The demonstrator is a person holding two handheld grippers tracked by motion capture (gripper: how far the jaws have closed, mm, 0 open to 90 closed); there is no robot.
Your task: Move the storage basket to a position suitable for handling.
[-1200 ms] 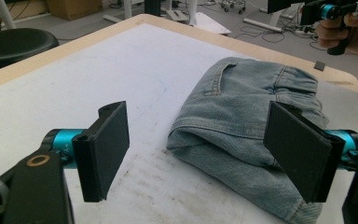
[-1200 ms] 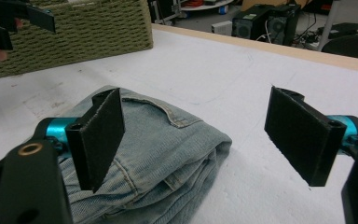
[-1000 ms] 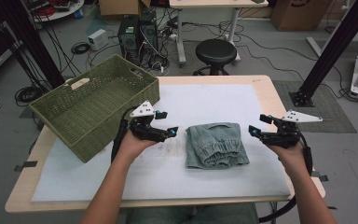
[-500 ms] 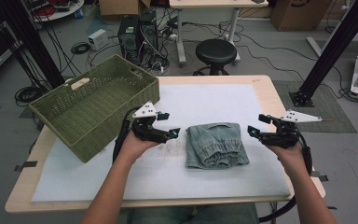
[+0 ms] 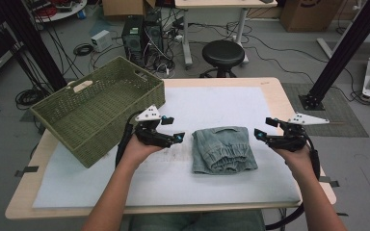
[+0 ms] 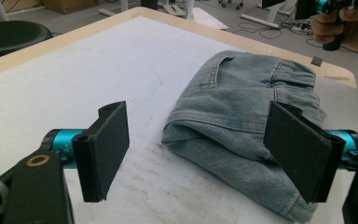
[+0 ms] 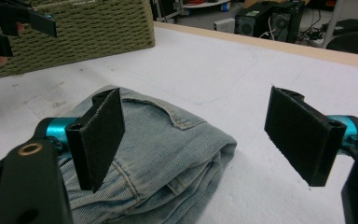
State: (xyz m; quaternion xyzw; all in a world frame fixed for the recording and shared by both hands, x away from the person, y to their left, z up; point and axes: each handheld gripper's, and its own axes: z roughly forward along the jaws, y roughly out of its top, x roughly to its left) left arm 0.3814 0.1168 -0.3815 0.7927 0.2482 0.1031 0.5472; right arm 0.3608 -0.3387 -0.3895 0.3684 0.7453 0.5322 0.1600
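Note:
A folded pair of light-blue denim trousers (image 5: 224, 149) lies in the middle of the white mat (image 5: 221, 101). My left gripper (image 5: 173, 130) hovers just left of it, open, pointing at the garment. In the left gripper view the denim (image 6: 242, 116) lies ahead, between and beyond the wide-apart pads (image 6: 105, 149), which do not touch it. My right gripper (image 5: 264, 128) hovers just right of the trousers, open too. In the right gripper view the trousers (image 7: 168, 158) sit below and ahead of my right gripper (image 7: 200, 135), with nothing pinched.
A green woven basket (image 5: 120, 137) stands tilted over the table's left edge, close behind my left hand, its wall (image 7: 88, 28) also in the right gripper view. The wooden table edge (image 5: 279, 91) frames the mat. A black stool (image 5: 224, 50) and cables lie on the floor beyond.

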